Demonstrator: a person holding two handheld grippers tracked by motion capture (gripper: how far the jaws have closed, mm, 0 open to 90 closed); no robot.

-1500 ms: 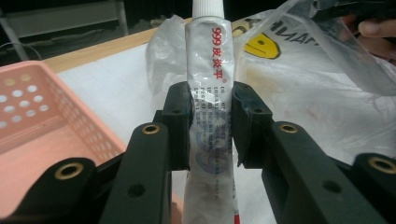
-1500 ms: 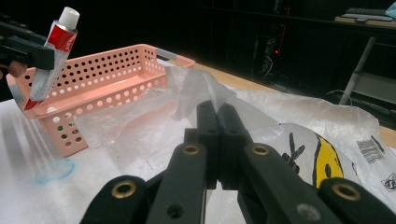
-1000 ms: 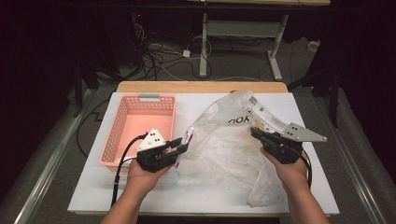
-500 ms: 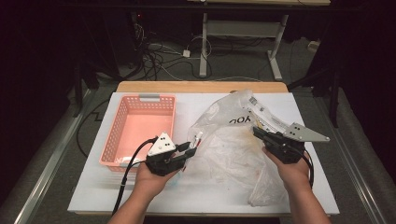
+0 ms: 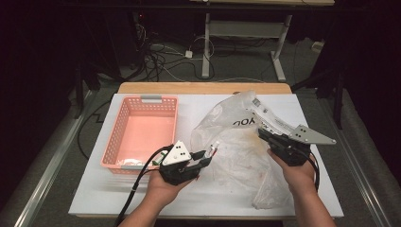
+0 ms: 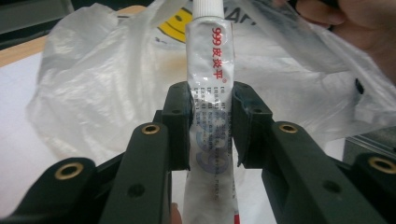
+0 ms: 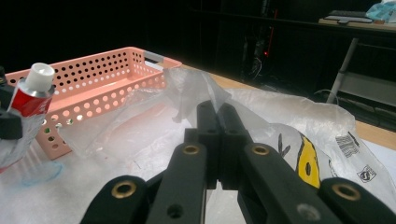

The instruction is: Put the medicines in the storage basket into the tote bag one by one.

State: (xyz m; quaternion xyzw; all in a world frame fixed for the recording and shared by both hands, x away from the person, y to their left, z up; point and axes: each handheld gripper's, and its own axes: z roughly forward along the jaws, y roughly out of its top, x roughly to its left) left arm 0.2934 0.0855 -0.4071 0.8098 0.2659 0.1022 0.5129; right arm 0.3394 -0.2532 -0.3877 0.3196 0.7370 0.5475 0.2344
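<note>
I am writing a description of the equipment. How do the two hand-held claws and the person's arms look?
Both claws, left and right, are black with two flat-sided jaws; brass-coloured rivets show in both gripper views. Each carries a grey three-cornered plate with small holes on top. A black cable trails from the left one. The forearms are bare, with no sleeves or gloves.

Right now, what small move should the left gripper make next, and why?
Probably carry the tube on toward the plastic bag's opening. The left gripper clamps the tube, its cap pointing at the bag, and the right gripper pinches the bag's edge, lifting it.
</note>
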